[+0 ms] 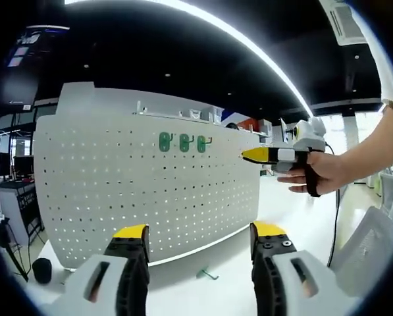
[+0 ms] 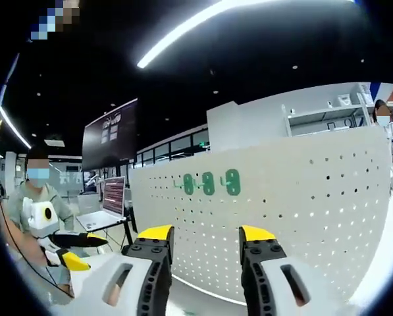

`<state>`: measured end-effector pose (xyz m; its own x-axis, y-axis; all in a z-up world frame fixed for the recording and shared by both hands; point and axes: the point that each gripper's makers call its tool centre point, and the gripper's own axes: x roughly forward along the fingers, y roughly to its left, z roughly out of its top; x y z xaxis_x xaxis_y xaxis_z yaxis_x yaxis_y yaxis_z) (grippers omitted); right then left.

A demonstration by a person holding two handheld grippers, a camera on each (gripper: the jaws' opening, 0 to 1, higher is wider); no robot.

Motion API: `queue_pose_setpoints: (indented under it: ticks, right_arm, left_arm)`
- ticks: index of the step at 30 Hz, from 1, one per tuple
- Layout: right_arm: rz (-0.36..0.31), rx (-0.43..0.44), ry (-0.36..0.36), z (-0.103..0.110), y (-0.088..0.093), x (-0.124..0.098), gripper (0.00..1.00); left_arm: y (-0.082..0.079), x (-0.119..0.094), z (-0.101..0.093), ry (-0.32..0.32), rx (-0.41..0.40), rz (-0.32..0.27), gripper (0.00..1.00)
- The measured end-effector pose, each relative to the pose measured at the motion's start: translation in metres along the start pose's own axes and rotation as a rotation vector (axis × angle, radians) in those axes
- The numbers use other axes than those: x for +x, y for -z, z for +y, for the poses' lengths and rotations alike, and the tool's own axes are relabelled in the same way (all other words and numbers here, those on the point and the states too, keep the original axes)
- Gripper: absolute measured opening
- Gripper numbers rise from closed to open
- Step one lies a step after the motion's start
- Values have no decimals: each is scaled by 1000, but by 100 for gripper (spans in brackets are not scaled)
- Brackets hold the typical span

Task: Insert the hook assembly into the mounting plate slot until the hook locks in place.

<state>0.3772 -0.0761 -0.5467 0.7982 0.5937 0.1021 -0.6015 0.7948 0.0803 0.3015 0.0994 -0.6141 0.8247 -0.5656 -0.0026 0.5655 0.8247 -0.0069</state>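
A white tabletop (image 1: 295, 230) carries the scene; its surface is smooth and glossy, catching glare from the ceiling light; standing upright on it is a white pegboard panel (image 1: 104, 191), its bottom edge resting along the tabletop and its face dotted with rows of holes; just in front of the panel's foot, a small green hook (image 1: 207, 273) lies flat on the bare surface, apart from the board; at the far left, by the tabletop's edge, a small dark cylinder (image 1: 42, 270) stands, though whether it sits on the surface is unclear; in the right gripper view the pegboard panel (image 2: 314, 210) rises from the same pale tabletop (image 2: 196, 299).
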Motion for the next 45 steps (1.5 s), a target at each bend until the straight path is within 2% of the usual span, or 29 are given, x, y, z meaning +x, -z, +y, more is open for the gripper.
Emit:
queue_pose_setpoints:
  ticks: [16, 24, 30, 32, 45]
  right_arm:
    - [28, 10, -3, 3, 23, -46, 45]
    - [34, 17, 21, 3, 31, -67, 45]
    - [49, 23, 23, 6, 42, -79, 46]
    - [51, 27, 19, 8, 44, -82, 46]
    - [82, 48, 14, 17, 61, -101, 46]
  left_arm:
    - [-3, 0, -1, 15, 15, 6, 66]
    - [-2, -2, -3, 17, 11, 7, 68]
    - [0, -5, -1, 13, 4, 10, 68]
    - [-1, -7, 0, 9, -20, 7, 68]
    - [2, -11, 2, 2, -4, 18, 68]
